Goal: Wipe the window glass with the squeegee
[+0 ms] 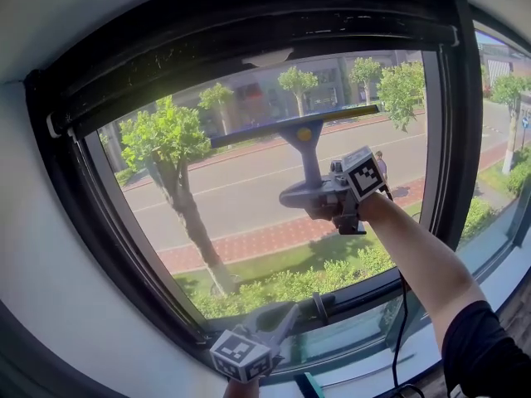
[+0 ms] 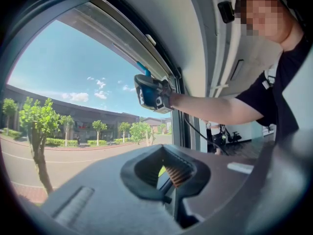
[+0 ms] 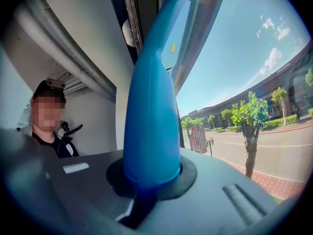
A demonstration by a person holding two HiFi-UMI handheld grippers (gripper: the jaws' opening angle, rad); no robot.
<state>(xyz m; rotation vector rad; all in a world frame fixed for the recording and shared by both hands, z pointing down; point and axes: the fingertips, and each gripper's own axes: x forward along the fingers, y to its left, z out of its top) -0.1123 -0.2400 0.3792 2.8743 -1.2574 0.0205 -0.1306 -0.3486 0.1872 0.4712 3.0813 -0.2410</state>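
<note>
Right gripper [image 1: 325, 199] presses the squeegee [image 1: 301, 133] to the window glass [image 1: 241, 193].
Only the head view shows the blade lying across the upper pane. The right gripper view shows jaws clamped on the blue handle [image 3: 149, 116]. The left gripper [image 2: 166, 174] view shows its jaws nearly together, empty.

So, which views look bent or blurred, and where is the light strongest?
Head view: the wide lens bows the black window frame; sunlit street bright, indoor wall dim. Left gripper view: the grey left hand-held gripper is soft, close to the lens. Right gripper view: the blue plastic squeegee handle looms large, slightly blurred.
</note>
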